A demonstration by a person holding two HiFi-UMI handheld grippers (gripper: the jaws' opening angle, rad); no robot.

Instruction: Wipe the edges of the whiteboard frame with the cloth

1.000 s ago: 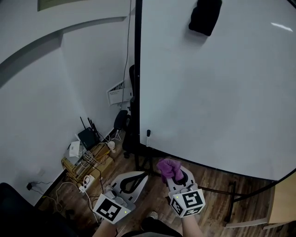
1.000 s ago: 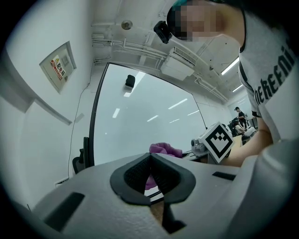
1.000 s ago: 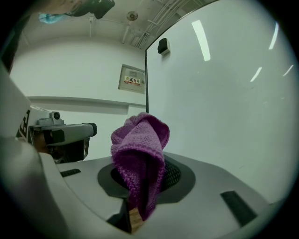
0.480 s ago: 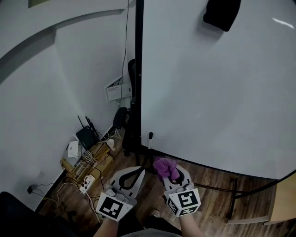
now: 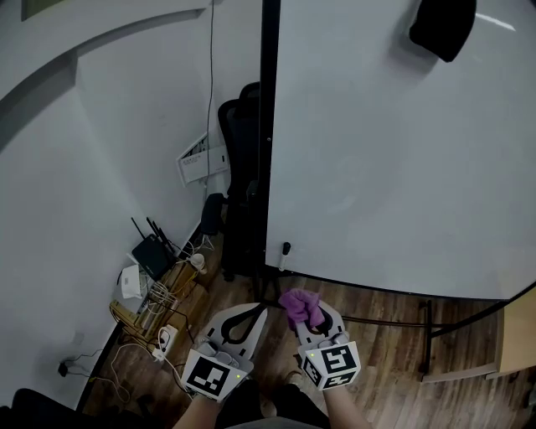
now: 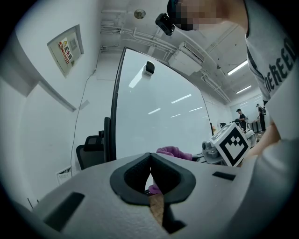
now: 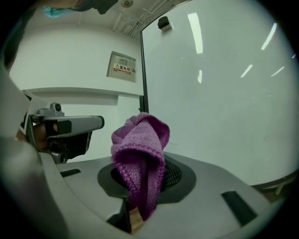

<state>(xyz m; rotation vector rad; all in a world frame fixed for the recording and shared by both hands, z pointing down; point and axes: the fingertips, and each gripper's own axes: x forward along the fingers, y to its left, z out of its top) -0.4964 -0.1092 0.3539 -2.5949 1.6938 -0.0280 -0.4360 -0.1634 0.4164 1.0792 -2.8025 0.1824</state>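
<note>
Head view: two grippers low in frame, side by side. Left gripper [image 5: 249, 317] has its jaws closed together with nothing in them. Right gripper [image 5: 307, 315] is clamped on one purple cloth [image 5: 301, 305], bunched up above the jaw tips. One whiteboard [image 5: 394, 159] fills the right side, its black frame [image 5: 268, 126] running down the left edge. The cloth is below the board's lower left corner, not touching frame or board. One black eraser [image 5: 442, 25] is stuck near the top of the board. One black office chair [image 5: 239, 138] sits behind the frame edge. One black router [image 5: 154, 251] and a tangle of cables [image 5: 159, 306] lie on the wooden floor [image 5: 385, 352] by the wall.

Left gripper view: jaw pads meet at the tips with only a thin slit between them, empty. The cloth [image 6: 174, 151] shows just past them, with the right gripper's marker cube [image 6: 232, 144] to its right. Whiteboard, frame [image 6: 113, 102], eraser [image 6: 149, 68] and chair [image 6: 91, 151] are ahead. One wall notice [image 6: 68, 46] is at upper left.

Right gripper view: the cloth [image 7: 140, 158] is pinched between the jaws and stands up in a folded lump. Whiteboard [image 7: 224, 93] is on the right, frame [image 7: 144, 70] behind the cloth, well apart. Left gripper [image 7: 70, 126] is at the left.
</note>
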